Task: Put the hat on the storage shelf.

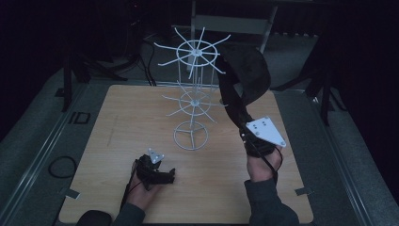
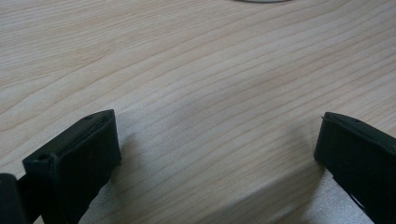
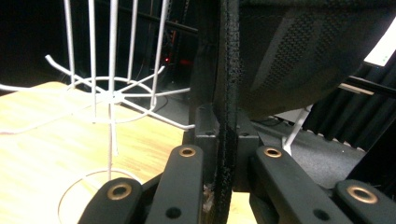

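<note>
High view: your right gripper (image 1: 242,123) is raised at the right of the table (image 1: 113,141), its jaws clamped on the edge of a black cap (image 1: 247,70). You hold the cap by its rim or strap, so that the crown hangs free above the gripper, right beside the top ring of the white wire rack (image 1: 194,94). That grip looks chosen to leave the open hollow of the cap free to drop over one of the rack's prongs; a grip on the crown would likely crush it and block the hook.

In the right gripper view the jaws are pinched nearly together on a stitched black band of the cap (image 3: 229,93), with the mesh crown bulging to the right. The lower ring of the rack (image 3: 109,98) lies to the left, its prong tips just short of the gripper. The cap is near the rack, but I cannot tell whether it touches a prong yet.

Your left gripper (image 1: 162,176) rests low at the near left of the table, well apart from the rack. The left gripper view shows its jaws wide and empty, with bare wood (image 2: 196,84) between them. Kept there, it stays out of the way, yet near enough to steady the rack's base ring if the hanging tips it.

The rack stands at the middle of the table, so you can reach prongs from either side.
</note>
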